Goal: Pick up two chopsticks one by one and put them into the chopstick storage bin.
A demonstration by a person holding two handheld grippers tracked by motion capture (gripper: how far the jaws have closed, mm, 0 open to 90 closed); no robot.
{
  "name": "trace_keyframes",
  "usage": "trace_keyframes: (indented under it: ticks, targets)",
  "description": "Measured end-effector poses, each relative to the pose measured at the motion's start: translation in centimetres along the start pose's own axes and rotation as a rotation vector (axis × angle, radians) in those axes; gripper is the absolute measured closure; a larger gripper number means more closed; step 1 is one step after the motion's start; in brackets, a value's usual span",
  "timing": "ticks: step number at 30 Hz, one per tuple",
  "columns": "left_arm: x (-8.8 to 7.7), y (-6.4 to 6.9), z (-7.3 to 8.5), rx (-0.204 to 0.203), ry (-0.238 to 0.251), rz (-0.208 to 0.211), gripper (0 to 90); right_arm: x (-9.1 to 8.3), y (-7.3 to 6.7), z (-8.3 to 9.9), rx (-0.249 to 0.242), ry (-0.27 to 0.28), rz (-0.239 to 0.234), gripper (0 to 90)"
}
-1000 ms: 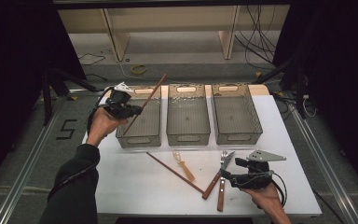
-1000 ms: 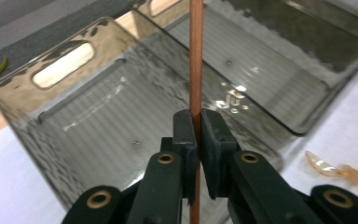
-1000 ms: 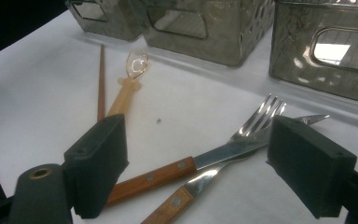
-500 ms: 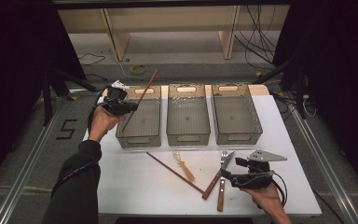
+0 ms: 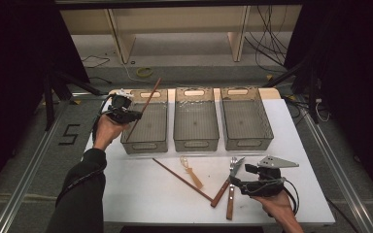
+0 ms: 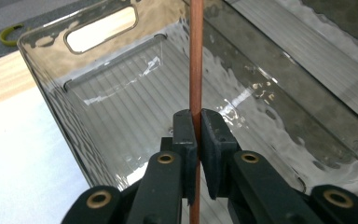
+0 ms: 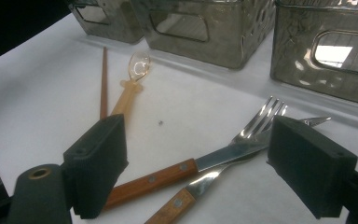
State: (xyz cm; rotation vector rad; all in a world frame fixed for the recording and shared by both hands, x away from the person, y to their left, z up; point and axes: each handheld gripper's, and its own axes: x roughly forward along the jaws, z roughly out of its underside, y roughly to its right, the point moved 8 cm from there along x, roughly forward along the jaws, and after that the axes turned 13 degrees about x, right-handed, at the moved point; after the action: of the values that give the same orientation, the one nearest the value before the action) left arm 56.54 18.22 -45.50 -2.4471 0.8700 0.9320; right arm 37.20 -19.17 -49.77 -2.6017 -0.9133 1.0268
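My left gripper (image 5: 127, 114) is shut on a brown wooden chopstick (image 5: 145, 104) and holds it steeply tilted over the near-left corner of the left clear bin (image 5: 144, 146). In the left gripper view the chopstick (image 6: 196, 56) runs up between the pressed pads (image 6: 185, 133) of my left gripper (image 6: 197, 127), above the bin's ribbed floor (image 6: 135, 102). My right gripper (image 5: 239, 183) stands open low over the table's front right. Between its open jaws in the right gripper view lie a wood-handled fork (image 7: 261, 119) and knife (image 7: 163, 176), with my right gripper (image 7: 205, 156) touching neither.
A second chopstick (image 5: 179, 179) and a translucent orange spoon (image 5: 192, 173) lie on the white table (image 5: 126, 194) in front of the bins. The middle bin (image 5: 196, 144) and right bin (image 5: 249, 144) stand beside the left one. Cables trail on the floor beyond.
My left hand has sunk a little with the chopstick, which now stands steeper, its lower end down inside the left bin. The right hand has stayed where it was.
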Motion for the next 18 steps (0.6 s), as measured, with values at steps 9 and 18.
trace_keyframes:
  ticks: [9, 18]
  targets:
    - [0.8, 0.0, 0.5, -0.023, -0.01, -0.002, 84.1, 0.0, 0.0, 0.0, -0.001, -0.001, -0.001, 20.8]
    - [1.6, 0.1, 1.2, -0.051, -0.027, -0.001, 83.4, 0.0, -0.1, 0.0, -0.002, -0.002, -0.002, 20.8]
